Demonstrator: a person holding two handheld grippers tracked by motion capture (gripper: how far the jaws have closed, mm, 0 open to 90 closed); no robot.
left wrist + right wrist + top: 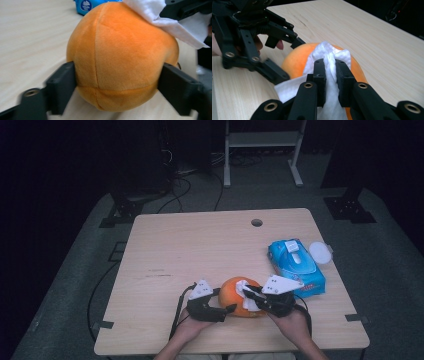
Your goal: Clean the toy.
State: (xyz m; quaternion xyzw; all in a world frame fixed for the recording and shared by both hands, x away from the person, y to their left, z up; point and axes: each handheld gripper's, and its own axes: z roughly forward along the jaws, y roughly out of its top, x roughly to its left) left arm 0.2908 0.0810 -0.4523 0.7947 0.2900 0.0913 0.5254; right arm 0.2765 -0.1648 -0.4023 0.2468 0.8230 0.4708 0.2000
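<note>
An orange plush ball [235, 295] rests on the light wooden table [200, 250] near its front edge. My left gripper [227, 310] comes in from the left, its two black jaws pressed against opposite sides of the ball [120, 57]. My right gripper [330, 67] is shut on a bunched white wipe [324, 51], which lies across the top of the ball [294, 62]. In the left gripper view the wipe [175, 27] drapes over the ball's upper right. A hand holds each gripper.
A blue pack of wipes [296, 265] lies right of the ball, with a round white lid [320, 252] beside it at the table's right edge. A cable hole [256, 222] sits near the far edge. Beyond the table are dark floor, cables and a metal frame.
</note>
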